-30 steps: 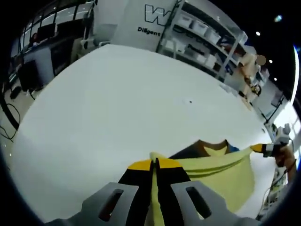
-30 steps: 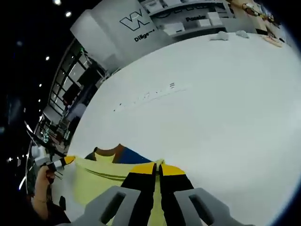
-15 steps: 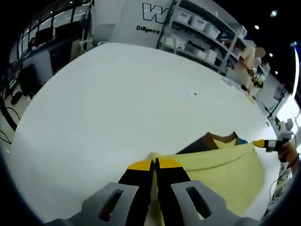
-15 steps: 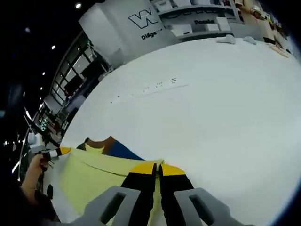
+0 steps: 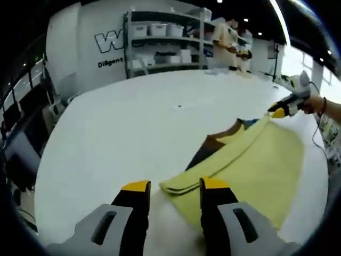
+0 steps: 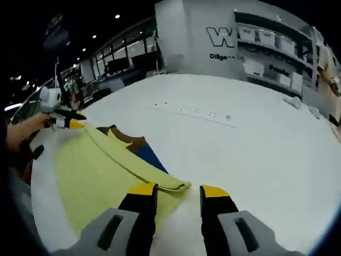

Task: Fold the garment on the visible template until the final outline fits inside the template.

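Both grippers have released the garment (image 5: 250, 165), lying just ahead.

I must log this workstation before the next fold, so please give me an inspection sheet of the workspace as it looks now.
Surface: white table, wide and bare beyond the cloth.
Job's things: yellow garment lying folded, brown and blue parts at the collar; no template outline made out.
Clutter: row of small marks on the table.
Grippers: left gripper and right gripper both open at the garment's fold corners.
Cables: nothing seen.
Surroundings: shelves with boxes, wall with logo.
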`<action>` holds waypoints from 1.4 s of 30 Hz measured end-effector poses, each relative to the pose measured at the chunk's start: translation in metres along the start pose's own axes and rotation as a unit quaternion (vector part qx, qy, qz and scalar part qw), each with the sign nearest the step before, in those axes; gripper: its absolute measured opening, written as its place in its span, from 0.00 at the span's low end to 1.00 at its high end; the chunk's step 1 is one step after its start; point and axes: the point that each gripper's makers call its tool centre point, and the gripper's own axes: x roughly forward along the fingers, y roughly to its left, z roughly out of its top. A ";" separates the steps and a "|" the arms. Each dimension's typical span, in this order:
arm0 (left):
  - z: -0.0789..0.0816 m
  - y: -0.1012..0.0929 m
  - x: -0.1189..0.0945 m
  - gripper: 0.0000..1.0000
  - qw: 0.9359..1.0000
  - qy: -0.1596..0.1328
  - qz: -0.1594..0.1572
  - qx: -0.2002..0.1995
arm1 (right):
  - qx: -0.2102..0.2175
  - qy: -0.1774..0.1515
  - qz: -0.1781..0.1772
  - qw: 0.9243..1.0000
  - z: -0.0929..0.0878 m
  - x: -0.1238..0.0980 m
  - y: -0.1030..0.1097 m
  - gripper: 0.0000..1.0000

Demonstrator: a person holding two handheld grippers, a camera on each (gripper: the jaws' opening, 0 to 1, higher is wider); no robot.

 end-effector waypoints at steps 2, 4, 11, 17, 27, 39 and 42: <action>0.000 -0.001 -0.001 0.40 0.999 0.003 -0.014 0.040 | -0.059 0.012 0.005 0.998 -0.002 0.000 0.002 0.35; -0.001 0.001 -0.001 0.42 0.997 0.008 -0.012 0.076 | -0.106 0.021 0.008 0.994 -0.004 0.000 0.004 0.35; -0.009 0.006 0.005 0.38 0.992 0.023 -0.011 0.121 | -0.173 0.028 -0.002 0.984 0.000 0.010 0.001 0.31; -0.008 0.005 0.011 0.36 0.988 0.021 -0.014 0.153 | -0.208 0.034 0.007 0.977 0.002 0.019 0.004 0.19; -0.002 0.013 0.022 0.23 0.993 0.015 0.010 0.120 | -0.166 0.015 -0.002 0.986 0.013 0.025 -0.004 0.05; -0.008 0.023 0.035 0.05 0.998 0.036 0.050 -0.002 | -0.067 0.016 -0.021 0.997 0.012 0.039 -0.012 0.00; -0.008 0.021 0.036 0.05 0.998 0.038 0.054 0.003 | -0.045 0.022 -0.038 0.998 0.012 0.040 -0.016 0.01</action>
